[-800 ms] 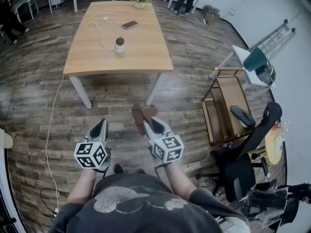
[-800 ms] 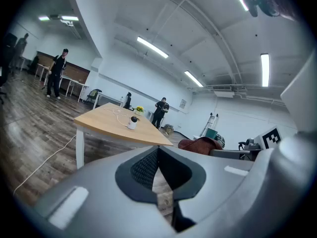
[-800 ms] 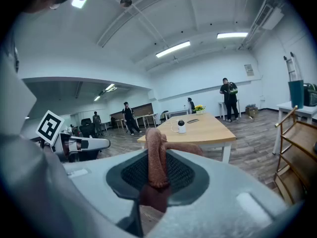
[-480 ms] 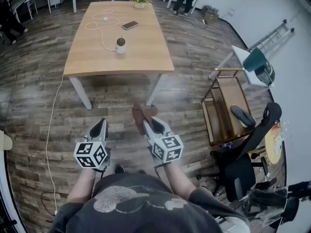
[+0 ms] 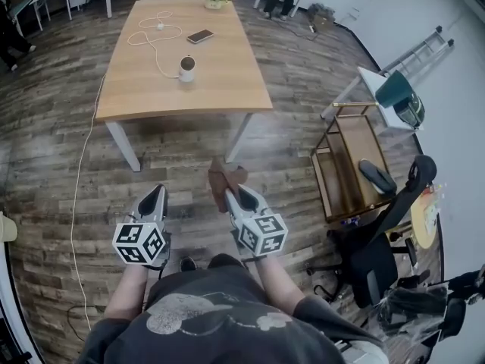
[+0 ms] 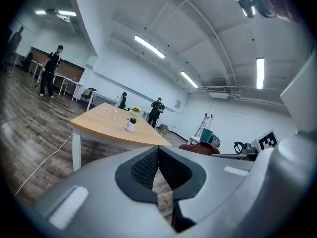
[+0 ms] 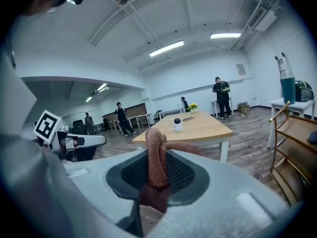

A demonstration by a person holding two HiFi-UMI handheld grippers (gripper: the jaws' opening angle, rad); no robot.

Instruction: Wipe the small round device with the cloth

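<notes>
Two grippers, mine: right gripper point(image 5: 231, 194) clamped on cloth point(image 5: 225, 176); left gripper point(image 5: 155, 196) jaws together, empty. Small round device point(image 5: 186, 68): upright on table point(image 5: 227, 89), well apart, 11 o'clock from right gripper, 1 o'clock from left; neither clearly nearer.

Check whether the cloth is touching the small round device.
Apart. The head view shows the cloth pinched in the right tongs over the floor, while the device stands on the table ahead.
</notes>
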